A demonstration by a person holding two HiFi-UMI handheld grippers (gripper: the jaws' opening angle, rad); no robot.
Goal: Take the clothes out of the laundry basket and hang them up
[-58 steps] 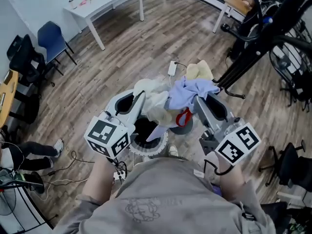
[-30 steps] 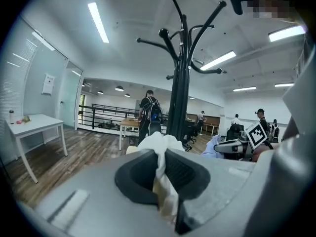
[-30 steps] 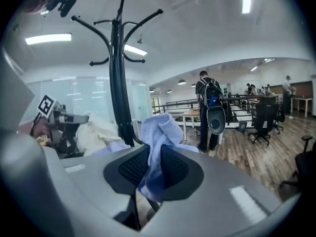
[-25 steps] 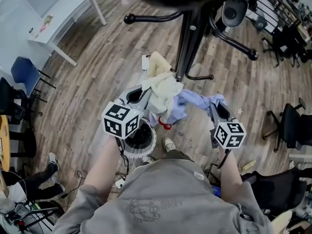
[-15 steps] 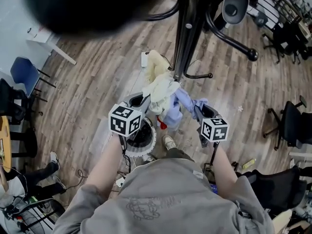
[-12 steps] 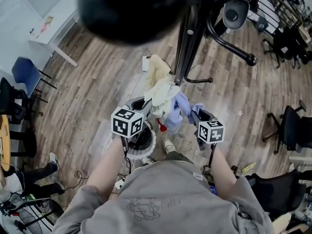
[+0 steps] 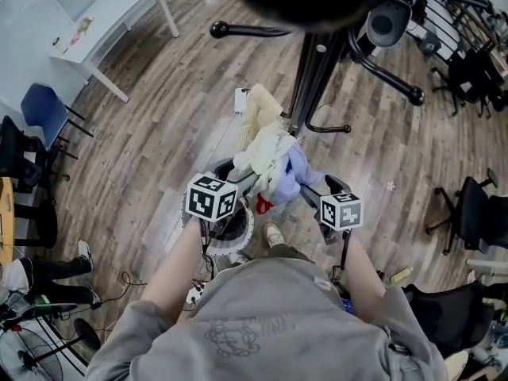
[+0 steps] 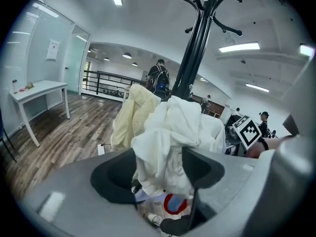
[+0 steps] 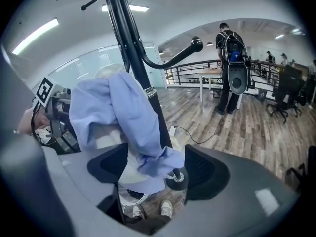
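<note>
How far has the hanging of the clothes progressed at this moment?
Done: a yellow garment hangs on the coat stand. In hand: left gripper clamps a white garment; right gripper has just opened its jaws around a blue garment. Left: probably hanging both; the laundry basket hides its contents.

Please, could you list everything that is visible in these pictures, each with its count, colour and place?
coat stand: one, black, on the wood floor ahead
yellow garment: one, pale yellow, hanging at the stand
white garment: one, white, between the left jaws
blue garment: one, light blue, in front of the stand's pole
laundry basket: one, white, on the floor at the person's feet
table: one, white, far left
chair: one, blue, left edge
office chair: one, black, right edge
left gripper: one, grey, shut on the white garment
right gripper: one, grey, jaws just opened, blue garment between them unpressed
</note>
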